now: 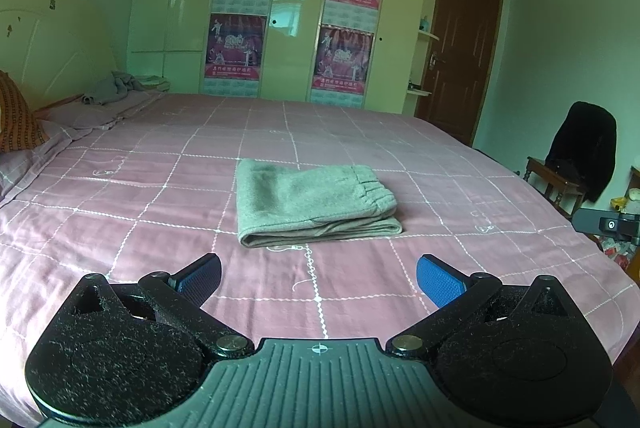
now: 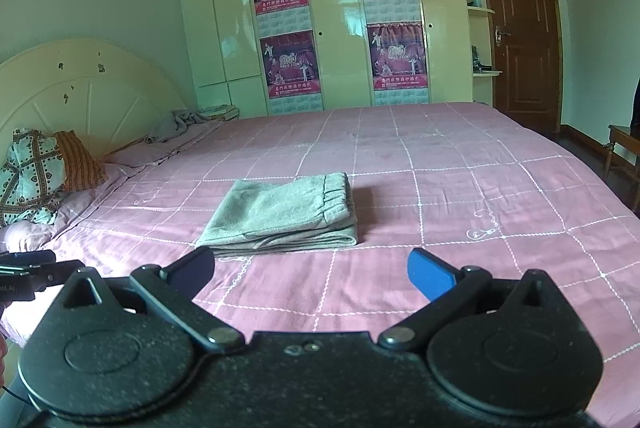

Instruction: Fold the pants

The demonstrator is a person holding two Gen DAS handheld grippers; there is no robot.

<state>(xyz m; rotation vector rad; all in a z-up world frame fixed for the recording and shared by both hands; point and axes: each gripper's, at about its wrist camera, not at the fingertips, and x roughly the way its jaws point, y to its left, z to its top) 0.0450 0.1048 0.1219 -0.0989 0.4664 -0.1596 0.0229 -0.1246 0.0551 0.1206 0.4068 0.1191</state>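
Grey pants [image 1: 312, 202] lie folded in a flat rectangular stack on the pink checked bedspread [image 1: 160, 212], elastic waistband on top at the right. They also show in the right wrist view [image 2: 280, 216]. My left gripper [image 1: 318, 276] is open and empty, held above the bed a short way in front of the pants. My right gripper [image 2: 310, 268] is open and empty, also just in front of the stack and apart from it. The right gripper's body shows at the left wrist view's right edge [image 1: 604, 224]; the left gripper's body shows at the right wrist view's left edge [image 2: 28, 272].
A cream headboard [image 2: 80, 96] and pillows [image 2: 36, 176] are at the left. A grey garment [image 1: 110, 88] lies at the far bed corner. A wardrobe with posters [image 1: 280, 8] and a brown door [image 1: 460, 48] stand behind. A chair with dark clothing [image 1: 580, 156] is at the right.
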